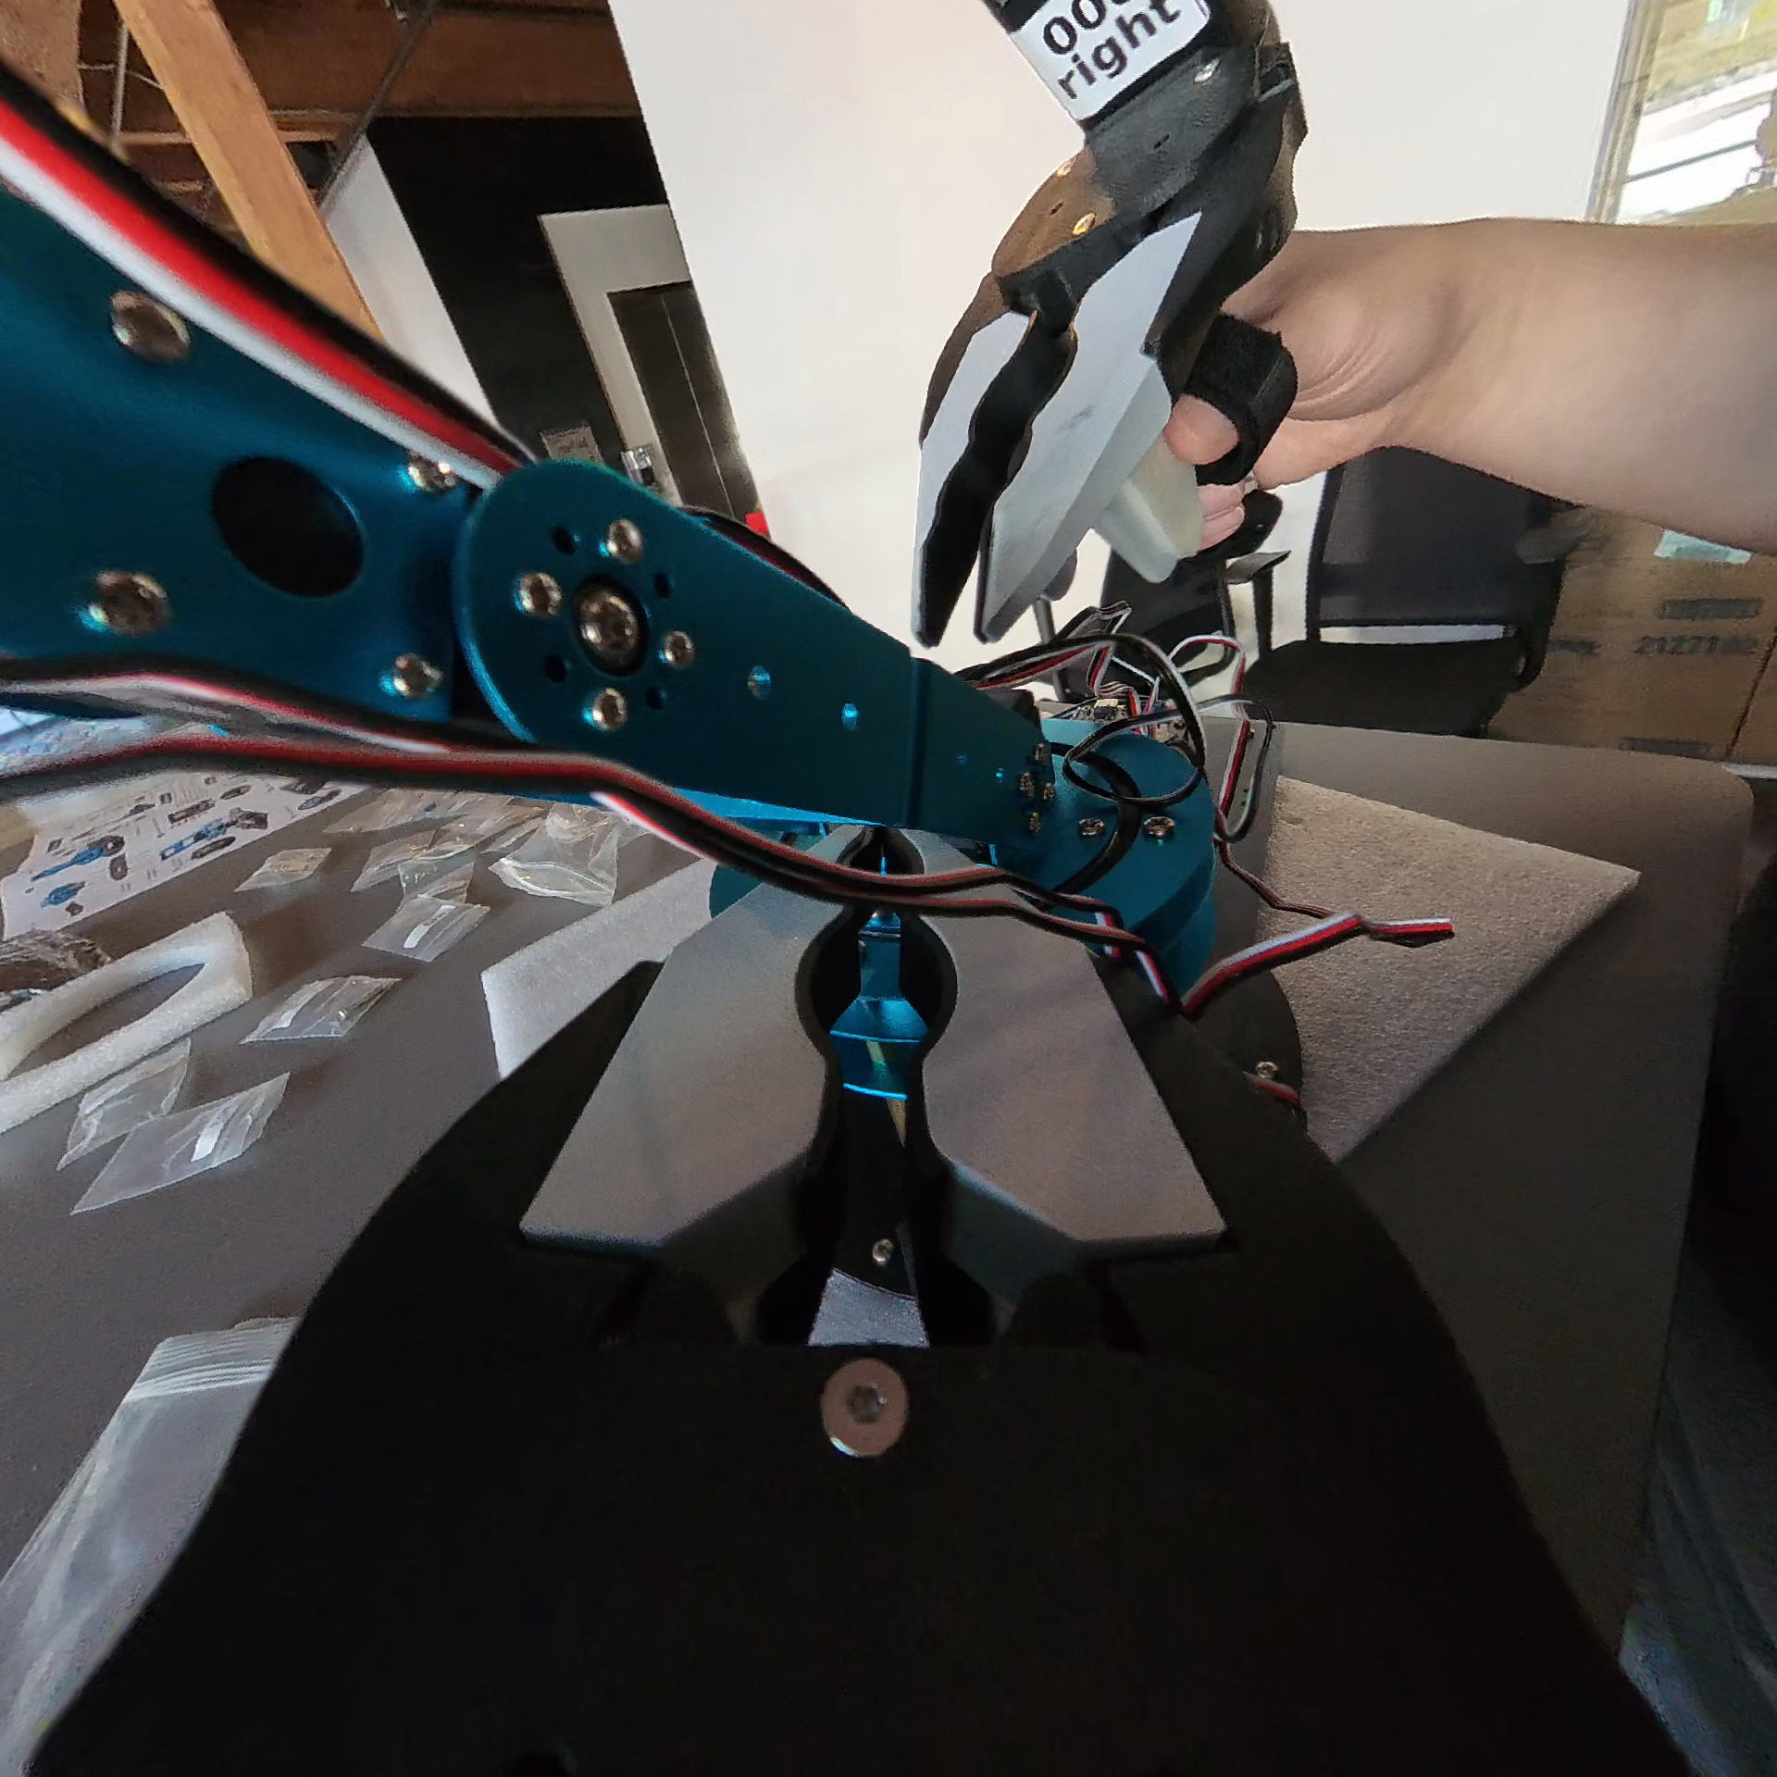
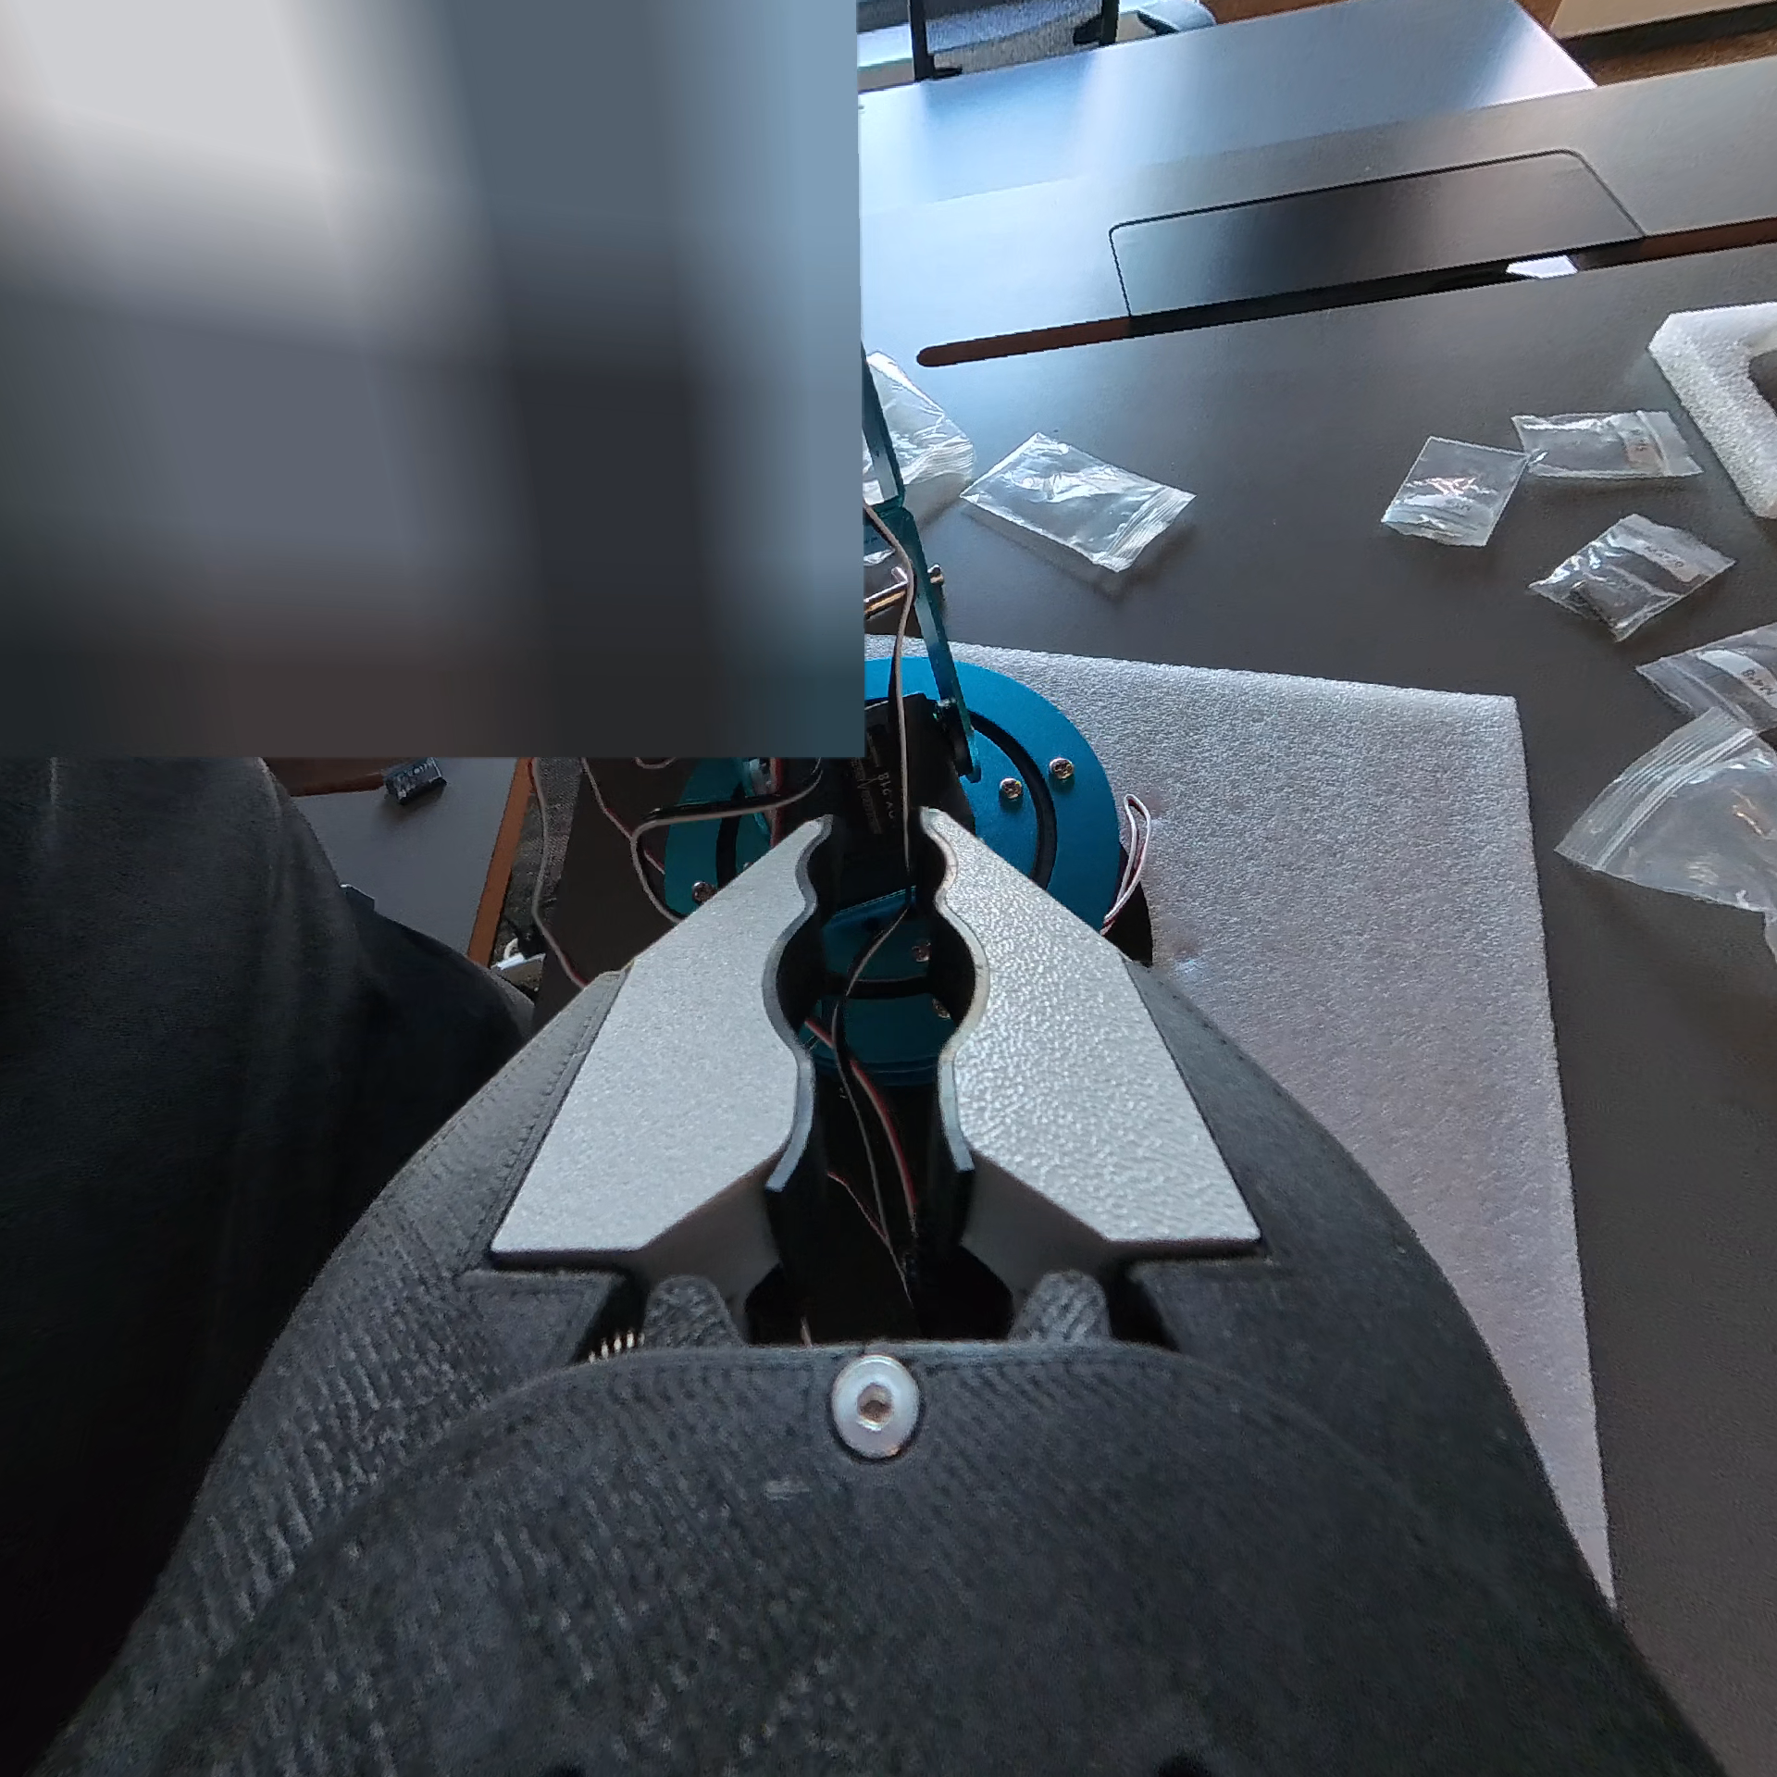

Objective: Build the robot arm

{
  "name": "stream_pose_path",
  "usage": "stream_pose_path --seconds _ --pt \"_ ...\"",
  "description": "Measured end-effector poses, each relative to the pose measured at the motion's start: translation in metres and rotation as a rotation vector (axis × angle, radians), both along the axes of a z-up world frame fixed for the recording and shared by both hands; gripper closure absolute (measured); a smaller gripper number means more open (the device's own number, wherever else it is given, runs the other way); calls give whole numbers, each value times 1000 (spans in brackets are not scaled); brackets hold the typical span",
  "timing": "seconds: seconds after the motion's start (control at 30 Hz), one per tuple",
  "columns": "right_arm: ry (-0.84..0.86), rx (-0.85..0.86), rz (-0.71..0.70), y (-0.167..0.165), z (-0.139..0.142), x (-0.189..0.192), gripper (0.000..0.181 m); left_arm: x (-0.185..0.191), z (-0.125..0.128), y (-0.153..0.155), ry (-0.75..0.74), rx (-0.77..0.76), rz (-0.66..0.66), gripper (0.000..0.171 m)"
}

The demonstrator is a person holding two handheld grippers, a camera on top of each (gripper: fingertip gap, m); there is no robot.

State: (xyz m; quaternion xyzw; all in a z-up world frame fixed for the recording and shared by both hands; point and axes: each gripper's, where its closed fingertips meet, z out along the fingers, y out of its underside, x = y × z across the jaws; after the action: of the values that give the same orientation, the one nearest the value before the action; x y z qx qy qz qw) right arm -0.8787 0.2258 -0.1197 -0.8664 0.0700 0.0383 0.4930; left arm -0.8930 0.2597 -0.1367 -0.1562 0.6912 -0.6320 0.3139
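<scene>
A small blue metal robot arm stands on a white foam sheet [image 2: 1298, 865]. Its long link [image 1: 673, 654] slants from the upper left down to its round base [image 1: 1144, 865], which also shows in the right wrist view [image 2: 1019, 760]. Red, white and black servo wires [image 1: 1346, 931] hang loose around it. My left gripper [image 1: 880, 851] is shut on a blue bracket [image 1: 880, 1043] of the arm, under the link. My right gripper [image 2: 873, 827], held by a hand [image 1: 1394, 356], hovers just above the base and wires with its jaws slightly apart and empty; it also shows in the left wrist view [image 1: 966, 625].
Several small clear zip bags [image 2: 1077, 500] lie over the dark table [image 2: 1346, 577]. A printed sheet [image 1: 144, 846] and a white foam frame [image 1: 144, 971] lie at the left. A black chair [image 1: 1423, 577] and cardboard boxes [image 1: 1683, 635] stand behind. A person's dark clothing [image 2: 192, 1058] is close. Left tips to right tips: about 5 centimeters.
</scene>
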Motion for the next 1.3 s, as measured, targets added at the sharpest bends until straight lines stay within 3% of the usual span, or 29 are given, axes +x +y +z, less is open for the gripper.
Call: stream_pose_path --seconds 0.33,0.5,0.83,1.3 --pt "3 -1 2 1 -4 3 170 -5 -1 3 -12 40 -18 171" --pt "9 7 -7 -1 -4 5 170 -5 0 9 -27 98 -49 156" --pt "26 16 -26 -6 -7 7 170 -7 -4 0 7 118 -207 159" --pt "36 16 -32 -7 -9 11 170 -4 -3 -6 -41 93 -235 171"
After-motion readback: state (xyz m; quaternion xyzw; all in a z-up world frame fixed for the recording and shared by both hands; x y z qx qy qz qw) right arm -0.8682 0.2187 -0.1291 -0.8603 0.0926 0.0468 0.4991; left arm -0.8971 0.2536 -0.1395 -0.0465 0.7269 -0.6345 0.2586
